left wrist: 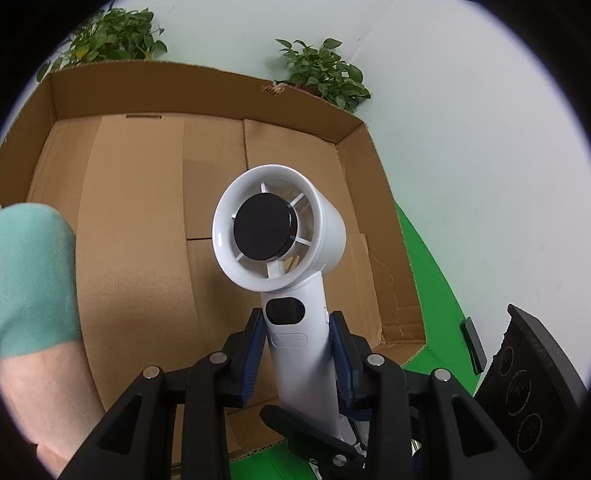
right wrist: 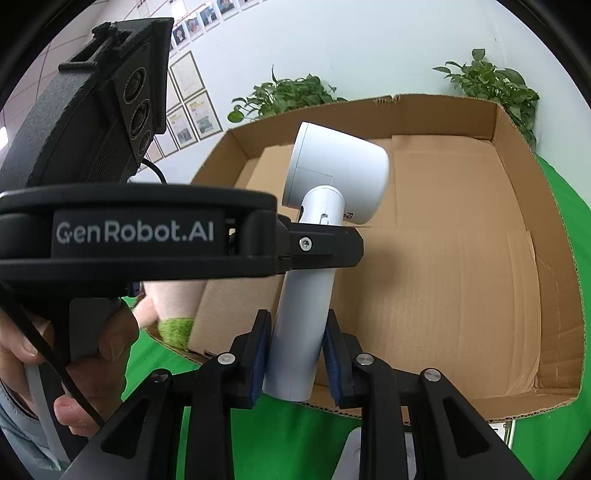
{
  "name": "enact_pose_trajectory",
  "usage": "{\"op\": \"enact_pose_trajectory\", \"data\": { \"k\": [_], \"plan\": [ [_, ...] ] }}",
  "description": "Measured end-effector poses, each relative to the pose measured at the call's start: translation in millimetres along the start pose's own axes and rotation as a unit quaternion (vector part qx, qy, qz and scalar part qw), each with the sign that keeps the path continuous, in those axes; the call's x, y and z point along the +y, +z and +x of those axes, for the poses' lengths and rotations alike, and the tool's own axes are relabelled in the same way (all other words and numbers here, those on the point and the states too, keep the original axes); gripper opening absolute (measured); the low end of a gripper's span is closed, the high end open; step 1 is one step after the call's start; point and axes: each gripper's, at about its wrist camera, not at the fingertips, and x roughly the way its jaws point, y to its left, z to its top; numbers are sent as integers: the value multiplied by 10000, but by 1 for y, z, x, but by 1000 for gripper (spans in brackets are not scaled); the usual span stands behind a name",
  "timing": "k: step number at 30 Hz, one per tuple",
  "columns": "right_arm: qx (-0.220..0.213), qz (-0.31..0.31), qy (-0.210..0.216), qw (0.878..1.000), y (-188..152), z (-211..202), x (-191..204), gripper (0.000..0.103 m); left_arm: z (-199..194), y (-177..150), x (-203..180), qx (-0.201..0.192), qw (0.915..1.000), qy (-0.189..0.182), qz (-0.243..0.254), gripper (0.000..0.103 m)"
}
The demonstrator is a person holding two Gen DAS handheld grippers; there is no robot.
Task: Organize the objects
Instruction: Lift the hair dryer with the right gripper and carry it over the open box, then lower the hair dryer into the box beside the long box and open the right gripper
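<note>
I see one handheld fan above one cardboard box; my left gripper and right gripper both clamp its handle, the handle's base cut off.

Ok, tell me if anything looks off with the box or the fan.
The box has a torn, ragged nick in its far rim. The fan looks undamaged, but both hand-held grippers, left and right, clamp its handle at once, holding it tilted over the box.

An office or lab-style recording room is suggested: rows of framed certificates and portrait photos are hung on a pale wall, potted plants are set behind, and a green cloth is spread underneath.
</note>
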Motion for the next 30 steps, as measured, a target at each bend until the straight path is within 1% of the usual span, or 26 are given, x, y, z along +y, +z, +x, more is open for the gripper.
{"op": "enact_pose_trajectory", "data": {
  "k": [3, 6, 13, 15, 17, 19, 21, 25, 28, 30],
  "plan": [
    [114, 34, -54, 9999, 2, 17, -7, 25, 9, 0, 9, 86, 9997, 55, -204, 33],
    [230, 151, 7, 9996, -2, 32, -10, 24, 17, 1, 18, 198, 9988, 199, -396, 33],
    [330, 315, -104, 9989, 2, 51, -24, 22, 20, 8, 24, 306, 9975, 279, -570, 32],
    [414, 374, -246, 9981, 1, 56, -27, 22, 13, 5, 25, 238, 9980, 289, -518, 32],
    [451, 378, -221, 9980, -1, 61, -27, 22, 3, 3, 22, 162, 9985, 313, -411, 32],
    [440, 292, -329, 9981, -1, 63, -21, 22, -5, 0, 23, 71, 9984, 430, -359, 32],
    [463, 217, -443, 9977, -2, 66, -14, 22, -16, -5, 29, 2, 9982, 451, -385, 32],
    [625, 246, -540, 9963, -4, 81, -9, 22, -33, -15, 34, -153, 9971, 696, -263, 32],
    [810, 310, -412, 9954, 1, 97, -8, 26, -38, -23, 39, -118, 9965, 799, -235, 32],
    [781, 282, -287, 9961, 3, 102, -8, 29, -37, -26, 41, -127, 9966, 793, -183, 32]
  ]
}}
